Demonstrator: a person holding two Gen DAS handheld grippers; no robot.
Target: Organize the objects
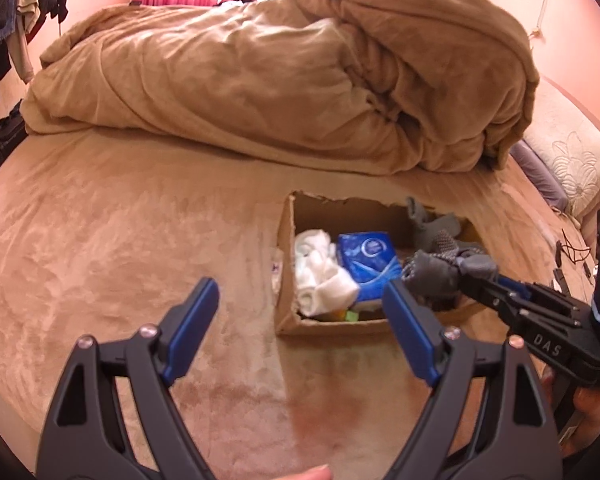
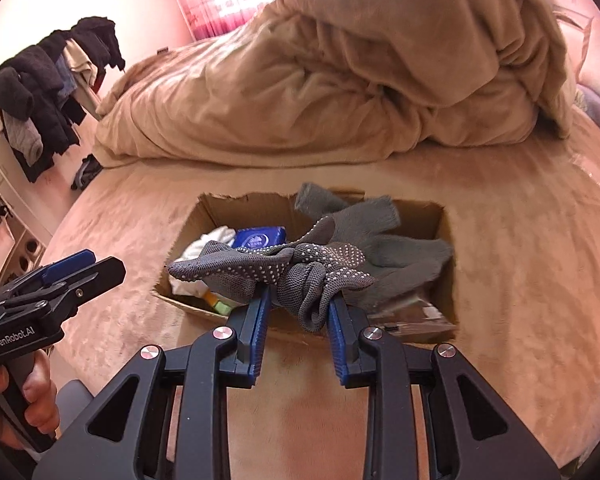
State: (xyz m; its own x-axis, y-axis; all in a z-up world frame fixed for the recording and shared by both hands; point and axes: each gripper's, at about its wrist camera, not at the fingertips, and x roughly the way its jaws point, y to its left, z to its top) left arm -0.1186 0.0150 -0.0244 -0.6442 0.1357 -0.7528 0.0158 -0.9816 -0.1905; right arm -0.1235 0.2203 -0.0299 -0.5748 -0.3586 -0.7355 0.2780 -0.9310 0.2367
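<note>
1. A brown cardboard box (image 1: 288, 248) is set on a tan bed (image 1: 120, 240), a little toward 3 o'clock from the middle of the left wrist view.
2. The left gripper (image 1: 300, 300) is held wide apart with nothing between its blue fingers (image 1: 192, 320). It is seen near the 6 o'clock side of the box, above the bed.
3. The right gripper (image 2: 296, 304) is squeezed on a bunch of gray socks (image 2: 268, 268) with little white dots. The bunch is held over the box, at its 6 o'clock edge in the right wrist view.
4. In the left wrist view the same socks are seen at 3 o'clock, over the right side of the box.
5. A fuzzy gray glove (image 2: 380, 236) is draped on the far side of the box, just behind the socks.
6. A white cloth (image 1: 320, 276) and a blue pack (image 1: 368, 268) are seen inside the box, touching each other.
7. A big tan blanket (image 1: 280, 80) is piled at 12 o'clock, well apart from the box.
8. Dark clothes (image 2: 40, 92) are hung at 9 o'clock in the right wrist view.
</note>
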